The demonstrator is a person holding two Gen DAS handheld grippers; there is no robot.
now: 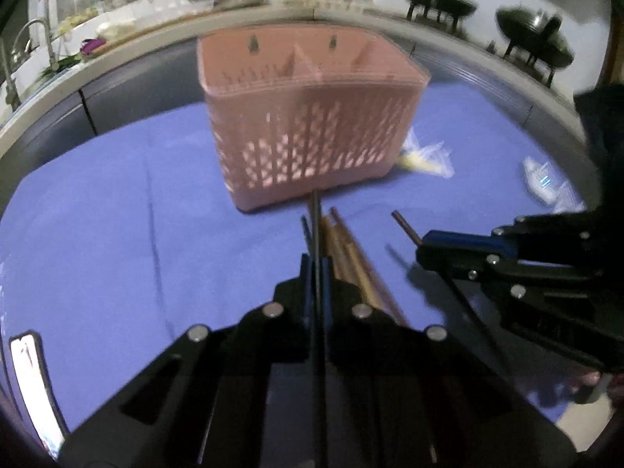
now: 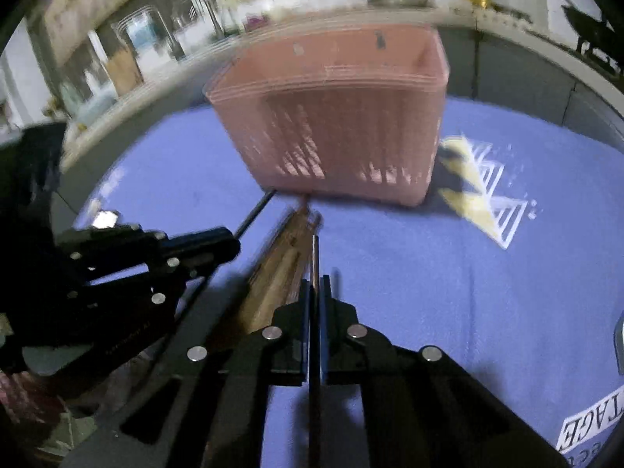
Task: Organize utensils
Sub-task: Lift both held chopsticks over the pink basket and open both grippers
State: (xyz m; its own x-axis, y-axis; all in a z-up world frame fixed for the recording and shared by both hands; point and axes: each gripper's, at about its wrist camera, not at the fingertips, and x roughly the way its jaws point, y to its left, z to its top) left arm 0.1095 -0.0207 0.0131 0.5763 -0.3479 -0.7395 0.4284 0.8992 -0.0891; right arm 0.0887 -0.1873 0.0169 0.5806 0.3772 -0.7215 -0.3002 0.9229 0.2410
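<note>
A pink slotted utensil basket (image 1: 308, 124) with inner dividers stands on the blue cloth (image 1: 117, 214); it also shows in the right wrist view (image 2: 335, 117). My left gripper (image 1: 315, 263) is shut on a thin black chopstick (image 1: 314, 218) that points at the basket's base. My right gripper (image 2: 315, 284) is shut on a dark brownish chopstick (image 2: 315, 253); in the left wrist view it is at the right (image 1: 423, 245). Several brown wooden chopsticks (image 1: 351, 257) lie on the cloth between the grippers, blurred in the right wrist view (image 2: 280, 257).
Clear plastic wrappers (image 1: 425, 156) lie right of the basket, with another packet (image 1: 546, 183) further right. A printed yellow and white wrapper (image 2: 479, 191) lies beside the basket. A phone (image 1: 31, 374) sits at the left edge. A counter with woks (image 1: 534, 39) runs behind.
</note>
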